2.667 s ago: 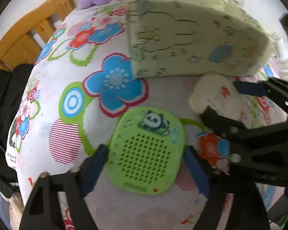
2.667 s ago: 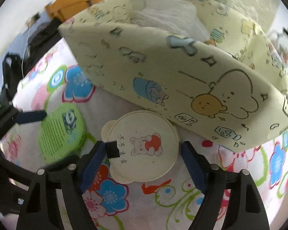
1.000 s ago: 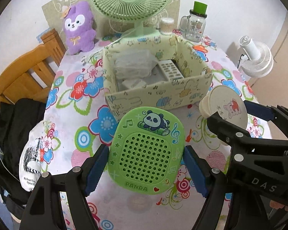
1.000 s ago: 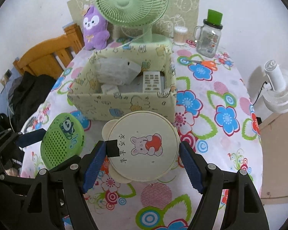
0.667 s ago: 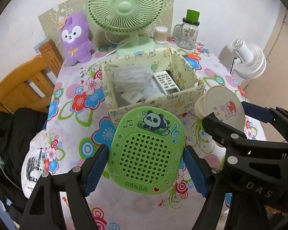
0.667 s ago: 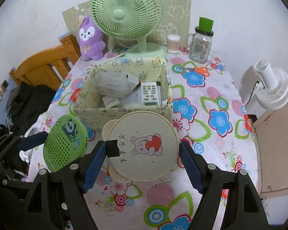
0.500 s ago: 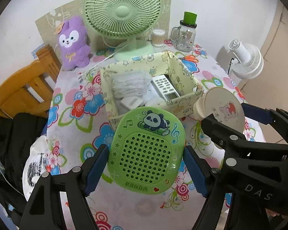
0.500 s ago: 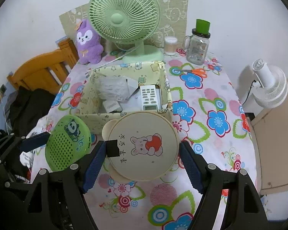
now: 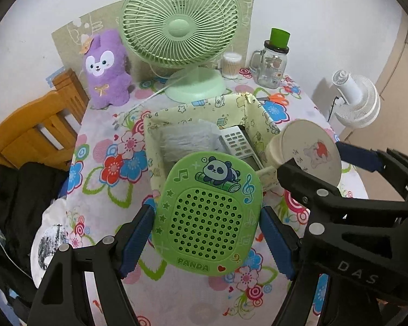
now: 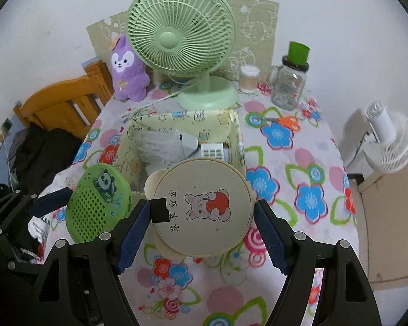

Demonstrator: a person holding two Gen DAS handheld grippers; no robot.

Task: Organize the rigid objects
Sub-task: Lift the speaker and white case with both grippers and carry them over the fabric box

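Observation:
My left gripper [image 9: 206, 233] is shut on a green panda speaker [image 9: 208, 212] and holds it in the air in front of the yellow patterned box [image 9: 193, 108]. My right gripper [image 10: 201, 217] is shut on a round cream case with a rabbit picture [image 10: 202, 207], also held in the air in front of the box [image 10: 176, 116]. The box holds a white remote [image 9: 235, 142] and a crumpled plastic bag [image 9: 187, 140]. The speaker [image 10: 99, 201] shows at the left of the right wrist view, the round case [image 9: 310, 149] at the right of the left wrist view.
On the flowered tablecloth [image 10: 299, 163] behind the box stand a green desk fan [image 10: 179, 40], a purple plush toy [image 10: 126, 69], a cotton swab jar [image 10: 249, 80] and a glass jar with a green lid [image 10: 289, 81]. Orange scissors [image 10: 287, 121] lie at right. A wooden chair [image 9: 32, 133] stands at left.
Both grippers have risen and pulled back from the table with the speaker and the round case in them. The box, first seen close from the side, now lies lower and farther away.

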